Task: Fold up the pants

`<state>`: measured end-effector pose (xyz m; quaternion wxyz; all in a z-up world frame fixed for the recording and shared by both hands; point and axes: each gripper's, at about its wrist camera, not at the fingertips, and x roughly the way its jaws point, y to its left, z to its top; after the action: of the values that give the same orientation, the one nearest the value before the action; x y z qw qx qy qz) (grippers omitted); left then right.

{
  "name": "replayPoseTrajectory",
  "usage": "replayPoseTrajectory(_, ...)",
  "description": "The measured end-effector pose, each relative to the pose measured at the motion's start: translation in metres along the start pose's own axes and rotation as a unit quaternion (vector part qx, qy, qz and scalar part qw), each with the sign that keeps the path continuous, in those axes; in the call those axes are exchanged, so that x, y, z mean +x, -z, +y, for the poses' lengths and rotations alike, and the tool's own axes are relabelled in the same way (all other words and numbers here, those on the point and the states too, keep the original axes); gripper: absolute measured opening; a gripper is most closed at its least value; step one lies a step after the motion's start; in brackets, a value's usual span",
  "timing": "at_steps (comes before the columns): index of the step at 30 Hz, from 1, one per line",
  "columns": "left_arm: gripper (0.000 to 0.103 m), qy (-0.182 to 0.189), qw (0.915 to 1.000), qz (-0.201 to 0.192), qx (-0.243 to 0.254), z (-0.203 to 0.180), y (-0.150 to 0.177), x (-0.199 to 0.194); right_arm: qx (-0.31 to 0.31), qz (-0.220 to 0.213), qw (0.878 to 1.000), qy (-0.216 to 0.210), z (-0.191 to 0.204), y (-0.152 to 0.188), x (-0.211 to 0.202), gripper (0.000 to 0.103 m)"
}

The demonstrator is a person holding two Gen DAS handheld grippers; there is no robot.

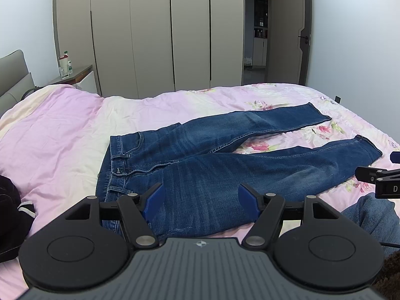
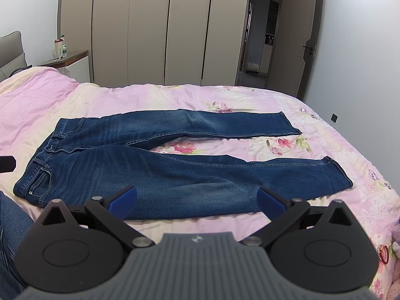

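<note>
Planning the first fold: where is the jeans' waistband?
In both views the waistband lies at the jeans' left end on the pink quilt, toward the headboard.

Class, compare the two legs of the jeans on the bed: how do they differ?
The far leg lies straighter and nearer the wardrobe; the near leg angles away from it, closest to the open right gripper. Floral bedding shows between them. Both are flat, dark blue denim, unfolded.
</note>
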<state>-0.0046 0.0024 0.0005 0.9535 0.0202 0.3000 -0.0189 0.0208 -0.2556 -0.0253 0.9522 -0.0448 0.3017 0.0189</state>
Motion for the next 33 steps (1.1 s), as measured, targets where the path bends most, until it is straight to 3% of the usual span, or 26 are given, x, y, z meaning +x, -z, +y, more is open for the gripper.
replayPoseTrajectory(33,0.08,-0.002,1.0,0.002,0.001,0.001,0.0022,-0.0002,-0.001,0.002,1.0,-0.002,0.0004,0.0014,0.0006,0.098)
